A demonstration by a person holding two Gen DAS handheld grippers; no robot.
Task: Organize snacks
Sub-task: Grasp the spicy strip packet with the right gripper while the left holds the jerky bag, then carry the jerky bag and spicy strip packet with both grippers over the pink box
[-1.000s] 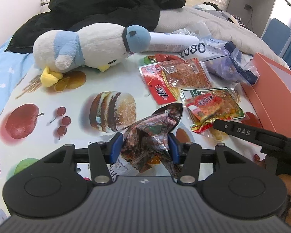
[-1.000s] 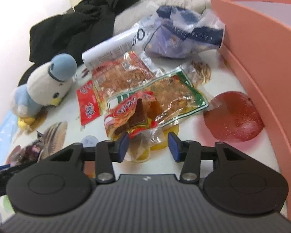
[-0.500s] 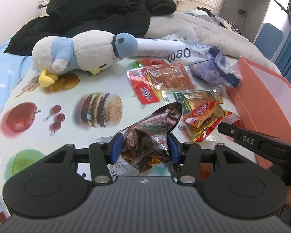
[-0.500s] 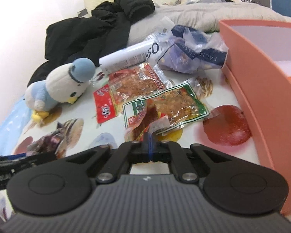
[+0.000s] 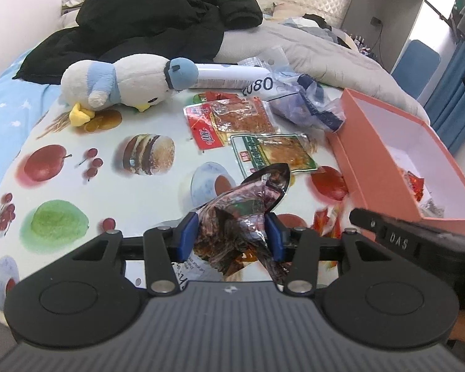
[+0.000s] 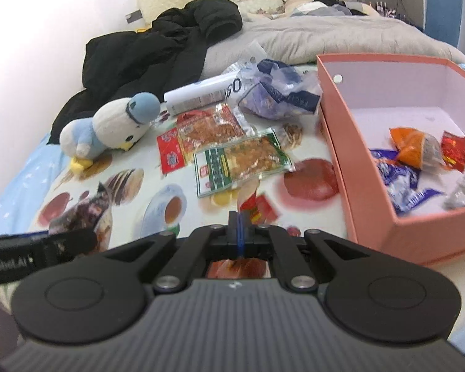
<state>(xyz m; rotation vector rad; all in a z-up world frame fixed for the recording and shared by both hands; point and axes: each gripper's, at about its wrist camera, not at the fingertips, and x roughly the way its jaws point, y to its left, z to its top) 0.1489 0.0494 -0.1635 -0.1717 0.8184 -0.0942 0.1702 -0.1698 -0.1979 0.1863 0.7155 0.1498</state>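
My left gripper [image 5: 231, 232] is shut on a crumpled dark foil snack bag [image 5: 248, 204], held above the printed cloth. My right gripper [image 6: 239, 232] is shut on a small red and orange snack packet [image 6: 252, 204], lifted off the cloth to the left of the salmon box [image 6: 350, 167]. The box holds several snacks, among them an orange packet [image 6: 414, 147] and a blue one [image 6: 396, 173]. A green-edged snack pack [image 6: 238, 162] and a red snack pack [image 6: 201, 136] lie flat on the cloth. The box also shows in the left wrist view [image 5: 375, 158].
A plush penguin [image 5: 124, 82] lies at the back left. A white tube [image 5: 232, 76] and a bluish plastic bag [image 5: 307, 108] lie behind the snack packs. A black jacket [image 5: 158, 21] and grey bedding [image 5: 319, 49] are further back.
My right gripper closed on the red and orange packet, lifted it off the green-edged pack and pulled back. Both grippers rose, so the inside of the box came into view.
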